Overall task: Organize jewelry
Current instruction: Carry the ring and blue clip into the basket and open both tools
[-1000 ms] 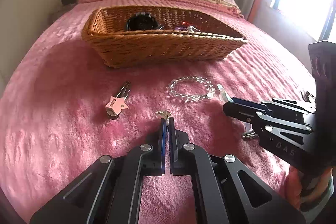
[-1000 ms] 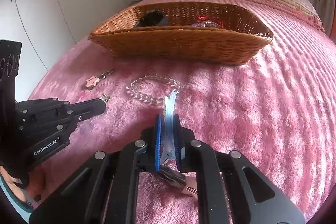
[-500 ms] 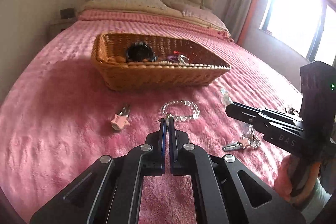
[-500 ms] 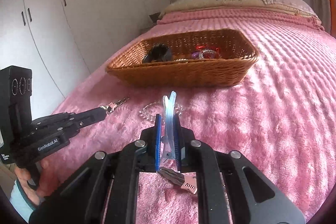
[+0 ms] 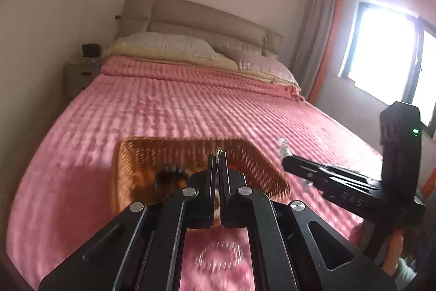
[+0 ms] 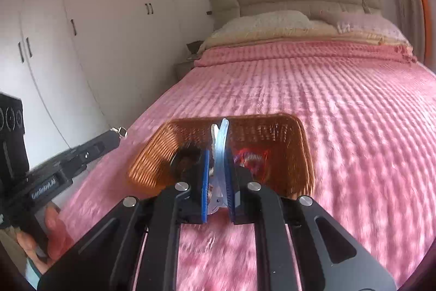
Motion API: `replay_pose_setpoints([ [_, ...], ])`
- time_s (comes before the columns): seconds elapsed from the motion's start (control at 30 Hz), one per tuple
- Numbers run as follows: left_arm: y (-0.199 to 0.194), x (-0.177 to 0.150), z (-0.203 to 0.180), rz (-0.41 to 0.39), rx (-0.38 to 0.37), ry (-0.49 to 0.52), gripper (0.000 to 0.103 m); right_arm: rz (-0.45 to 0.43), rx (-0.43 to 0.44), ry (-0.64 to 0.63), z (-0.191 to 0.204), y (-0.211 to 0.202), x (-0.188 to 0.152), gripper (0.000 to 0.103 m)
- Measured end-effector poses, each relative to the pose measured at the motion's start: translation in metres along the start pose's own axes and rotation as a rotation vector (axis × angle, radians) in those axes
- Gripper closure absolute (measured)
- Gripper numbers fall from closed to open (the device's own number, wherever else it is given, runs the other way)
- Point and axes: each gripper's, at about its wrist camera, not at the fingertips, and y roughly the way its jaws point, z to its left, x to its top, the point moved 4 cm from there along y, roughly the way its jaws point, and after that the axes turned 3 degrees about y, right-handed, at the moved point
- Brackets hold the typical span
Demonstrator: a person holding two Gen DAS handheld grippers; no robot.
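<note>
My left gripper is shut on a small gold earring and holds it above the wicker basket. My right gripper is shut on a clear light-blue hair clip, raised in front of the same basket. The basket holds a dark scrunchie and red jewelry. A clear bead bracelet lies blurred on the pink blanket below my left gripper. The right gripper with its clip also shows in the left wrist view, the left gripper in the right wrist view.
The pink blanket covers the whole bed. Pillows and a headboard are at the far end. White wardrobes stand on the left, a nightstand by the bed, a bright window on the right.
Both grippers have risen and moved forward toward the basket, carrying the earring and the hair clip. The bracelet and star clip have dropped below the view.
</note>
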Motion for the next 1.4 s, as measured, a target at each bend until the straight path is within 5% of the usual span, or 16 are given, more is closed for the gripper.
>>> replay_pose_setpoints([
  [0.37, 0.1, -0.02, 0.01, 0.145, 0.024, -0.017, 0.103, 0.223, -0.057, 0.085, -0.053, 0.109, 0.007, 0.094],
  [0.7, 0.115, -0.039, 0.01, 0.212, 0.002, -0.006, 0.101, 0.271, -0.091, 0.077, -0.06, 0.126, -0.007, 0.093],
  [0.77, 0.113, -0.039, 0.01, 0.211, -0.009, -0.014, 0.086, 0.276, -0.071, 0.092, -0.059, 0.124, -0.008, 0.092],
  [0.93, 0.09, -0.032, 0.01, 0.174, -0.031, -0.033, 0.07, 0.249, -0.081, 0.088, -0.056, 0.111, -0.003, 0.062],
  [1.03, 0.057, -0.024, 0.012, 0.125, -0.044, -0.053, 0.059, 0.228, -0.085, 0.075, -0.049, 0.095, 0.001, 0.062],
  [1.4, -0.082, -0.047, 0.027, 0.009, 0.0, -0.08, 0.056, 0.131, 0.013, 0.073, -0.004, -0.006, -0.029, 0.061],
])
